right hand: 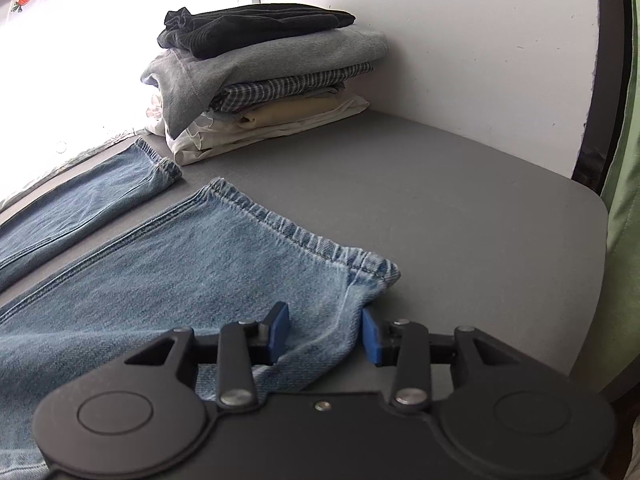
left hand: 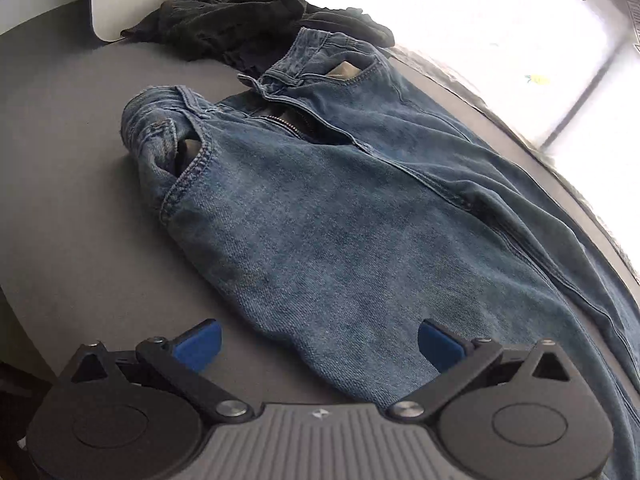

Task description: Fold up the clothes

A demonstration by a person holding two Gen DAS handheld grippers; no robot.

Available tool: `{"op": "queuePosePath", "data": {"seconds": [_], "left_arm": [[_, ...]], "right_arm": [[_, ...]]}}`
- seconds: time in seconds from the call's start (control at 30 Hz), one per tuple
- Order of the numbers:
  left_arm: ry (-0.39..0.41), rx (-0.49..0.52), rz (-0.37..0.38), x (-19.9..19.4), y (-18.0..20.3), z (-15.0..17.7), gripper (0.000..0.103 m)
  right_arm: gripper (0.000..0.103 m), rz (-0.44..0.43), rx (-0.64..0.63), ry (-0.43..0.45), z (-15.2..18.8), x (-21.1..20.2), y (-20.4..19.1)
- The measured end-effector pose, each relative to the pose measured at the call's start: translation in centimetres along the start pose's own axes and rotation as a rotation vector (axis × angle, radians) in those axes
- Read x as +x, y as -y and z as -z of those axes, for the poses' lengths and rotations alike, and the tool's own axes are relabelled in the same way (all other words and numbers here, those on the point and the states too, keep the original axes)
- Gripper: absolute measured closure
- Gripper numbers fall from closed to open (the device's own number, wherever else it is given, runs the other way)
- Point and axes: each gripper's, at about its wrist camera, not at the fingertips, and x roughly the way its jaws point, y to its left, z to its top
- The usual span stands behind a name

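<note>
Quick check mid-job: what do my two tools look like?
Both look alike. The left tool has blue pads on black linkage arms with silver pivot screws, round black housings and a ribbed grey centre plate bearing a small logo. The right tool has a plain black centre.

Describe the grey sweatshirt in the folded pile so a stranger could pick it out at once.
Look to the far corner of the grey table, where a stack of folded clothes sits against the white wall. The soft grey folded sweatshirt is second from the top. It lies under a dark, nearly black garment and over a blue-and-white checked shirt.
</note>
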Motion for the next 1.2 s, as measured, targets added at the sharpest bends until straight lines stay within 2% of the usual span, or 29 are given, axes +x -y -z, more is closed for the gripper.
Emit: {"op": "queuePosePath", "data": {"seconds": [0.17, 0.37, 0.43, 0.5, 0.57, 0.67, 0.77, 0.87, 0.93, 1.0, 1.07, 1.1, 1.13, 1.2], "left_arm": [[0.029, -0.147, -0.03, 0.2, -5.1, -3.6, 0.0], [0.009, -0.206, -0.022, 2.0, -7.2, -6.3, 0.0], [0.005, -0.204, -0.027, 2.6, -7.1, -6.9, 0.0], [0.006, -0.197, -0.034, 3.2, -6.9, -7.4, 0.0], [0.006, -0.19, -0.041, 3.7, -6.7, -8.0, 0.0], [0.006, -0.179, -0.052, 4.5, -6.5, -8.8, 0.0], [0.007, -0.134, -0.094, 4.8, -5.4, -8.8, 0.001], [0.022, -0.111, -0.108, 4.8, -4.8, -8.8, 0.006], [0.036, -0.121, -0.086, 4.6, -4.8, -9.0, 0.033], [0.036, -0.177, -0.057, 4.4, -5.1, -9.4, 0.048], [0.037, -0.232, -0.037, 4.2, -5.4, -9.8, 0.056], [0.04, -0.257, -0.02, 4.1, -5.7, -9.9, 0.065], [0.045, -0.284, 0.004, 3.9, -5.9, -10.1, 0.076], [0.065, -0.316, 0.09, 3.1, -6.2, -10.5, 0.081]], "right_arm": [[0.056, 0.04, 0.033, -0.008, -0.3, 0.3, -0.7], [0.053, 0.084, 0.067, 0.01, 0.0, 0.4, -1.4], [0.048, 0.086, 0.075, -0.003, -0.3, 0.6, -1.6], [0.032, 0.069, 0.067, -0.023, -0.6, 0.9, -1.8], [0.027, 0.068, 0.053, -0.048, -1.0, 1.2, -2.3], [0.025, 0.08, 0.067, -0.065, -1.3, 1.5, -2.5], [0.026, 0.085, 0.069, -0.073, -1.4, 1.6, -2.7], [0.033, 0.088, 0.075, -0.1, -1.9, 1.6, -2.2], [0.047, 0.098, 0.091, -0.116, -2.3, 1.5, -1.7], [0.074, 0.105, 0.13, -0.129, -2.6, 1.2, -0.8], [0.093, 0.092, 0.192, -0.151, -2.9, 1.1, 0.4], [0.098, 0.062, 0.259, -0.162, -3.1, 1.0, 1.2], [0.099, 0.031, 0.328, -0.173, -3.3, 0.9, 2.0], [0.099, -0.018, 0.392, -0.16, -4.0, 0.3, 2.7]]}}
